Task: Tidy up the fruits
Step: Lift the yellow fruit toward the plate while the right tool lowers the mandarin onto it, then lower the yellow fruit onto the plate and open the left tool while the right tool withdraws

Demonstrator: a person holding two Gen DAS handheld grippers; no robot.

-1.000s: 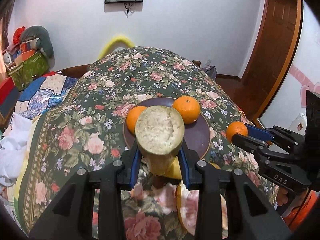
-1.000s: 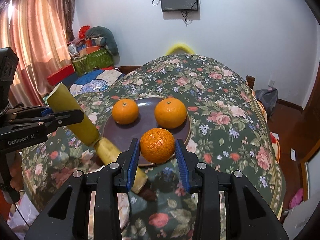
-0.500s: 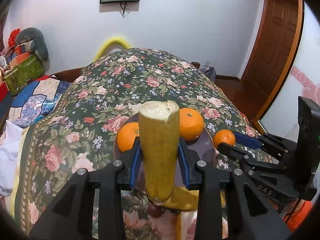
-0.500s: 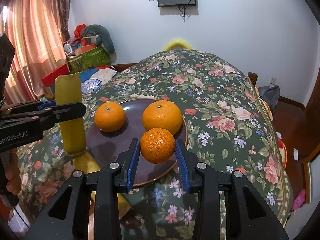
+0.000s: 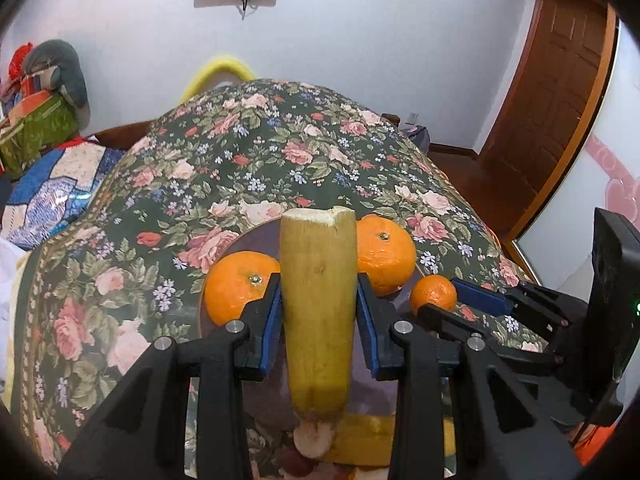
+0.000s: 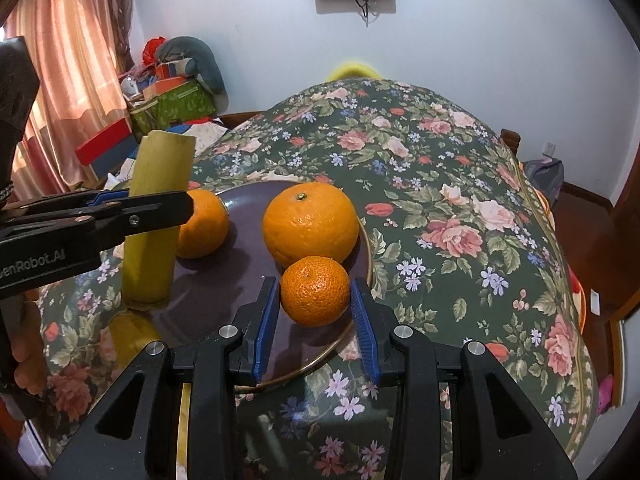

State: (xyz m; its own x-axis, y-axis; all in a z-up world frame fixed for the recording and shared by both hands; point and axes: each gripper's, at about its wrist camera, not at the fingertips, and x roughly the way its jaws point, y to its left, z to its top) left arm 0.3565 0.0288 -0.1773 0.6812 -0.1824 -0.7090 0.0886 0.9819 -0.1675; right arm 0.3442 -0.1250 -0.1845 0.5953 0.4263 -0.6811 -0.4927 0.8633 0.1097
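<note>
1. The left gripper [image 5: 318,312] is clamping its blue pads against both sides of a yellow banana piece [image 5: 318,300], holding it upright with the cut top facing up.
2. The banana piece is standing over the near left part of a dark plate [image 6: 240,280], its lower end at or just above the plate's edge; I cannot tell whether it is touching.
3. The right gripper [image 6: 316,312] is gripping a small orange [image 6: 314,290] between its pads, with the jaws narrowly parted around the fruit.
4. The small orange is sitting over the near right part of the plate, just beside a large orange [image 6: 311,224] that is lying farther back on the plate.
5. A second orange [image 6: 202,224] is lying on the far left part of the plate, partly hidden behind the left gripper's finger.
6. The plate is resting on a flowered cloth [image 6: 440,200] that is covering the table.
7. Another yellow piece of fruit [image 6: 132,336] is lying on the cloth at the near left, just beside the plate.
8. A person's hand [image 6: 24,340] is showing at the far left edge, below the left gripper.
</note>
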